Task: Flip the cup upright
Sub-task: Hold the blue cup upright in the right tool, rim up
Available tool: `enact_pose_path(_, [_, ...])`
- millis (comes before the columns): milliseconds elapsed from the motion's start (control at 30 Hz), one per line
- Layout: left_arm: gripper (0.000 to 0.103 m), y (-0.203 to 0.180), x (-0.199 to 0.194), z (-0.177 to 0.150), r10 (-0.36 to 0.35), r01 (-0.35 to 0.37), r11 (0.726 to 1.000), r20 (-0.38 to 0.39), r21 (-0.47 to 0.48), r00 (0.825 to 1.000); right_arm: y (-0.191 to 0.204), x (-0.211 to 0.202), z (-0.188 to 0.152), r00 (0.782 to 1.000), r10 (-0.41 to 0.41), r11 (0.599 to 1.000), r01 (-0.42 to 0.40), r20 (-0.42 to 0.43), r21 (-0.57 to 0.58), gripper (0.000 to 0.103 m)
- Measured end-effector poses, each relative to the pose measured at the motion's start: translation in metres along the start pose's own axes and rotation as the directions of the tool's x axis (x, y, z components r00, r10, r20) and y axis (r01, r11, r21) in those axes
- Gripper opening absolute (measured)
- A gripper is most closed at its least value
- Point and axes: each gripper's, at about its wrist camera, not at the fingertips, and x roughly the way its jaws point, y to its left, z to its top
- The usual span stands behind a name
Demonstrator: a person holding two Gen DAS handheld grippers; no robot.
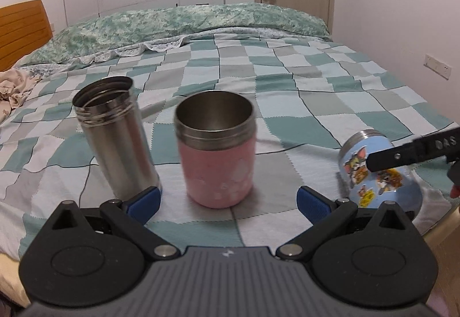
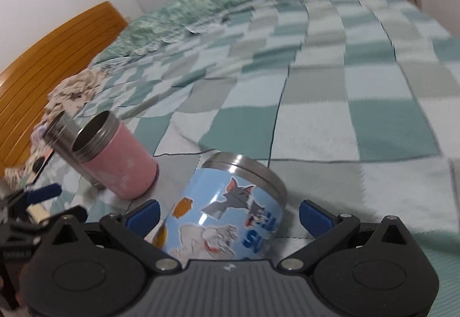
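A blue cartoon-sticker cup (image 2: 230, 210) sits between the wide-apart blue pads of my right gripper (image 2: 230, 216), tilted, its steel rim pointing up and away; neither pad visibly presses on it. It also shows in the left wrist view (image 1: 379, 176) at the far right, leaning, with a right gripper finger (image 1: 402, 156) across it. A pink cup (image 1: 217, 150) stands upright, mouth up, just ahead of my open, empty left gripper (image 1: 228, 202). A steel tumbler (image 1: 115, 135) stands upright to its left.
All cups rest on a bed with a teal-and-white checked blanket (image 1: 287, 87). A green quilt (image 1: 172, 23) lies along the far side. A wooden headboard (image 1: 20, 29) and crumpled cloth (image 1: 14, 89) are at the left. The bed's edge is at the near right.
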Motion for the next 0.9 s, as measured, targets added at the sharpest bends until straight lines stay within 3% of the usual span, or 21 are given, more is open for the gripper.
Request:
enact_pose_path(167, [0.103, 0.021, 0.007, -0.007, -0.024, 0.024, 0.999, -0.002, -0.032, 1.0, -0.016, 0.034, 0.001, 0.996, 0.035, 0.982, -0.019, -0.087, 0.187, 0.095])
enact_pose_path(333, [0.103, 0.037, 0.009, -0.013, -0.036, 0.036, 0.997, -0.008, -0.065, 0.999, -0.022, 0.031, -0.002, 0.998, 0.056, 0.964, -0.046, -0.033, 0.261, 0.087])
enact_pose_path(533, [0.103, 0.047, 0.004, -0.017, -0.036, 0.036, 0.995, 0.004, -0.091, 0.999, -0.002, -0.002, -0.021, 0.99, 0.038, 0.991, -0.055, 0.133, 0.125, 0.087])
enact_pose_path(700, [0.103, 0.05, 0.001, -0.022, -0.043, 0.043, 0.993, 0.006, -0.111, 0.999, 0.028, -0.031, -0.04, 0.959, 0.015, 0.999, -0.004, 0.284, -0.038, 0.085])
enact_pose_path(900, [0.103, 0.049, -0.004, -0.027, -0.045, 0.047, 0.993, 0.021, -0.11, 0.999, 0.057, -0.047, -0.051, 0.929, 0.029, 0.987, 0.032, 0.368, -0.159, 0.084])
